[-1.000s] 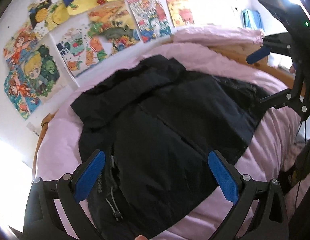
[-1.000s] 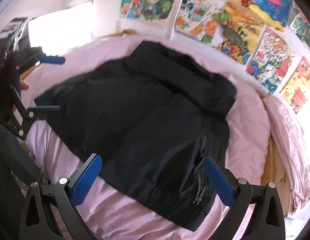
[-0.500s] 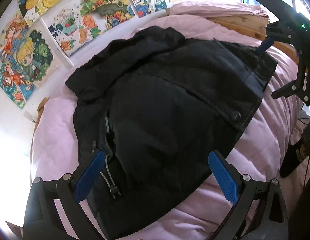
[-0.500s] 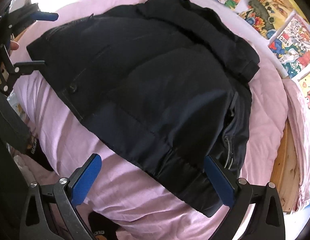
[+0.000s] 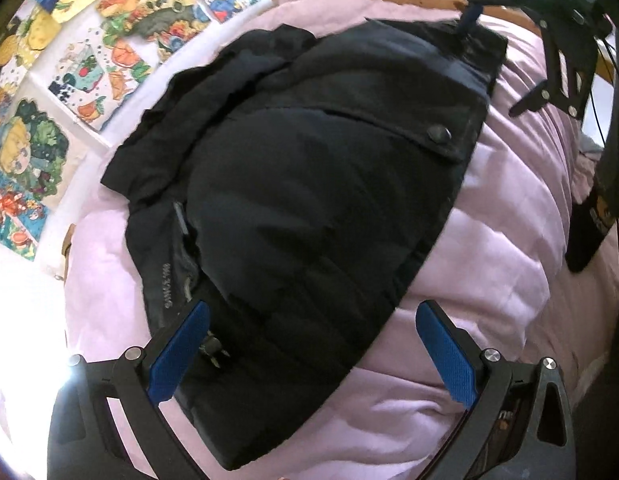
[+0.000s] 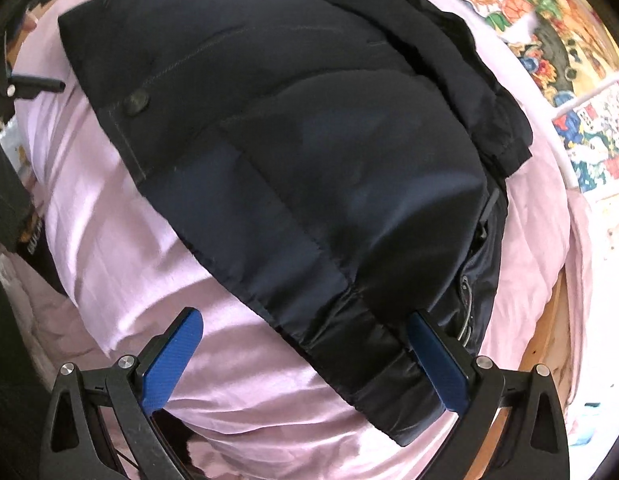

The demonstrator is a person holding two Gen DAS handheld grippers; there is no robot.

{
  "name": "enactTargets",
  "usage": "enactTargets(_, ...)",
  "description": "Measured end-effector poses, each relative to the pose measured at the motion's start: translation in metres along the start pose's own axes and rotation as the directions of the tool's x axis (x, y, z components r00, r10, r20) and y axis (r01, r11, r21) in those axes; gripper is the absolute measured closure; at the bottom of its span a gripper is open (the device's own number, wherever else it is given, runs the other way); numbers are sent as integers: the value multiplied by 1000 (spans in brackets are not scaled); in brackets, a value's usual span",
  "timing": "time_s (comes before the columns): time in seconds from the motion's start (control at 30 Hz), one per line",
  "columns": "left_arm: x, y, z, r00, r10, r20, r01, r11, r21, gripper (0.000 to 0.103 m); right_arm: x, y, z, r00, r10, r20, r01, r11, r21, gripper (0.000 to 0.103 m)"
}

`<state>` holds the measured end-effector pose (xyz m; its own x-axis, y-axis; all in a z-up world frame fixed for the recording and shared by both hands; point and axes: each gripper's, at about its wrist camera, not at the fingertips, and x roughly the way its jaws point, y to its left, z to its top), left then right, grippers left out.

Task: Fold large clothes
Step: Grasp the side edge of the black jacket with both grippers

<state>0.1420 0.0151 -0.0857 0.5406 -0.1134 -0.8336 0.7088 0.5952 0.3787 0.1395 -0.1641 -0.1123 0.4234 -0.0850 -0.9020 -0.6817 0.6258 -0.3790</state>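
- Dark puffer jacket spread flat on the pink bed cover, collar toward the wall with cartoon posters.
- Left claw released, wide apart, above the hem corner of the jacket, grasping nothing.
- Right claw released too, its right finger over the opposite hem corner.
- Only in left wrist view: drawstring toggle beside the left finger.
- Only in right wrist view: wooden bed frame past the cover.
- Snap button visible in both.

Black jacket; pale pink bedcover; blue fingers; multicoloured cartoon posters.
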Motion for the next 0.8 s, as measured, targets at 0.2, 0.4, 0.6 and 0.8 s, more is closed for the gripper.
enactTargets(0.2, 11, -9, -10, 999, -6, -38, 9, 996, 93, 1, 18, 4, -6, 997, -67, -39, 65, 996, -65, 0)
enactTargets(0.4, 30, -9, -21, 995, 46, -94, -32, 989, 146, 2, 31, 2, -12, 989, -133, -58, 126, 987, -104, 0)
enactTargets(0.6, 36, -7, -22, 988, 116, -106, -94, 978, 188, 2, 30, -4, -11, 980, -196, -34, 192, 977, -99, 0)
enactTargets(0.8, 45, -15, -31, 968, 224, -117, -183, 940, 289, 20, 36, -2, -14, 971, -237, -36, 230, 962, -149, 1)
